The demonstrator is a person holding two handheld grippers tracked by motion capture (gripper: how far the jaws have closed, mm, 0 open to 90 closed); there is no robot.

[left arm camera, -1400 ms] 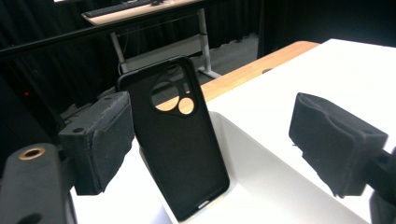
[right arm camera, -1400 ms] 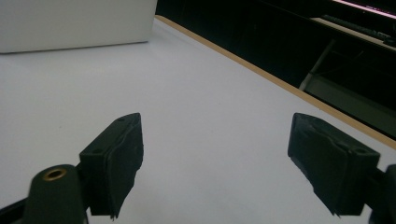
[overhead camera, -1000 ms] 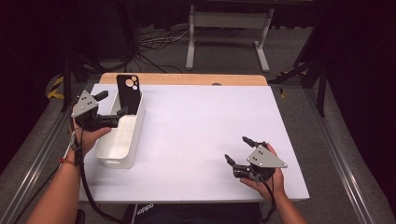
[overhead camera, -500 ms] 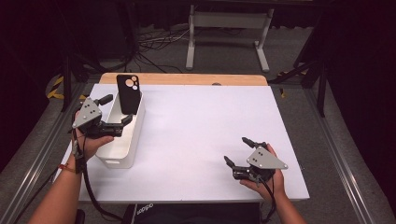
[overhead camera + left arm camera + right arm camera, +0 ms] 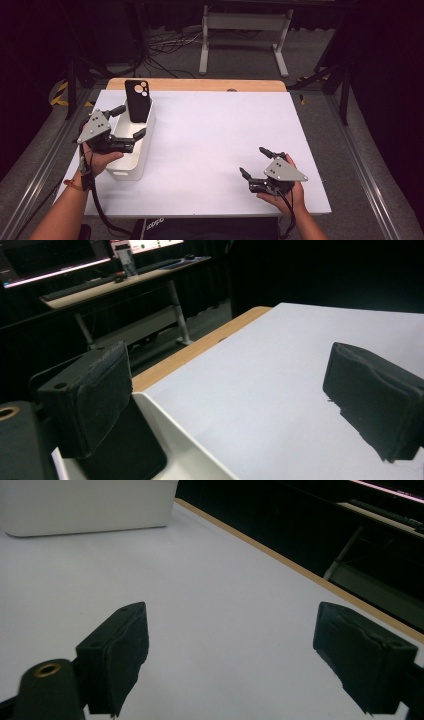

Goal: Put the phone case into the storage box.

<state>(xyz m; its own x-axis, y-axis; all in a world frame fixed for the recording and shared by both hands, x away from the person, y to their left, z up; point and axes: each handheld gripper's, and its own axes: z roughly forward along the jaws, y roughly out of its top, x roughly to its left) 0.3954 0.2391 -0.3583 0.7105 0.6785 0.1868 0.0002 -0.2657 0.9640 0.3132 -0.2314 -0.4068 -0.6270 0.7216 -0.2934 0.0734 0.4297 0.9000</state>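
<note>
Left tongs [image 5: 129,122], released, have pulled back from the phone case [image 5: 137,100] standing in the white bin [image 5: 131,160], apparently placed; right tongs [image 5: 255,166] rest open.

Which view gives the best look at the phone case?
The high view: the black phone case stands whole, leaning in the far end of the white bin, camera cutout visible. The left gripper view catches just a dark corner behind one jaw. The right gripper view offers the bin's wall.
</note>
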